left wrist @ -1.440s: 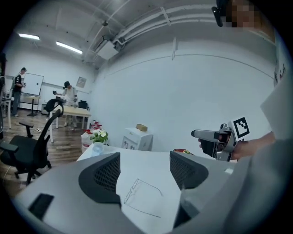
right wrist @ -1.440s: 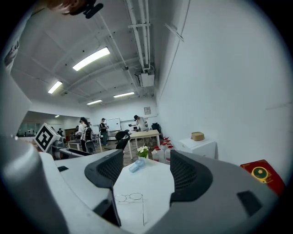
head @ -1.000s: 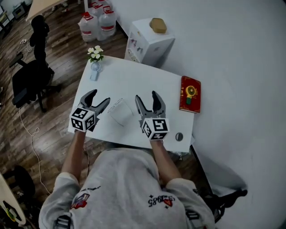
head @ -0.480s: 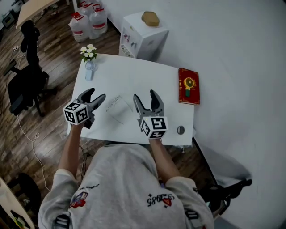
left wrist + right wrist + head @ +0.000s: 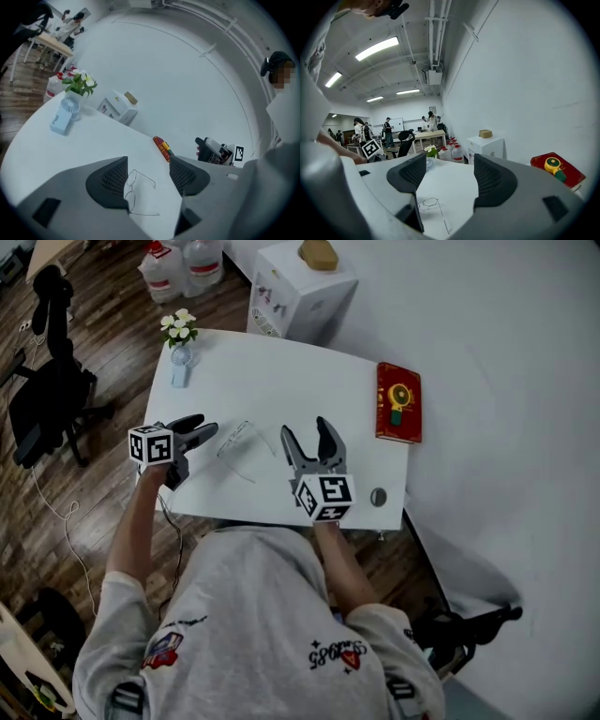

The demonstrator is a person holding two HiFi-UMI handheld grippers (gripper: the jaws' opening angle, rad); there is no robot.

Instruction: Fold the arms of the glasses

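A pair of thin wire-framed glasses (image 5: 238,445) lies on the white table (image 5: 300,381) with both arms spread out. My left gripper (image 5: 201,433) hangs at the table's left edge, just left of the glasses. In the left gripper view the glasses (image 5: 136,193) show on the table ahead, between the two pads; the left gripper (image 5: 147,177) has its jaws closing and touches nothing. My right gripper (image 5: 306,434) stands open to the right of the glasses. In the right gripper view the glasses (image 5: 429,205) lie low and ahead of the right gripper (image 5: 447,180), apart from it.
A red book (image 5: 398,401) lies at the table's right edge, with a small round grey object (image 5: 378,495) near the front right corner. A small vase of flowers (image 5: 177,345) stands at the far left corner. Beyond the table are a white box (image 5: 300,282), water bottles (image 5: 183,259) and an office chair (image 5: 47,390).
My left gripper has sunk toward the table's left edge and rolled, its jaws a little narrower. The right gripper has come down slightly. The glasses have not moved.
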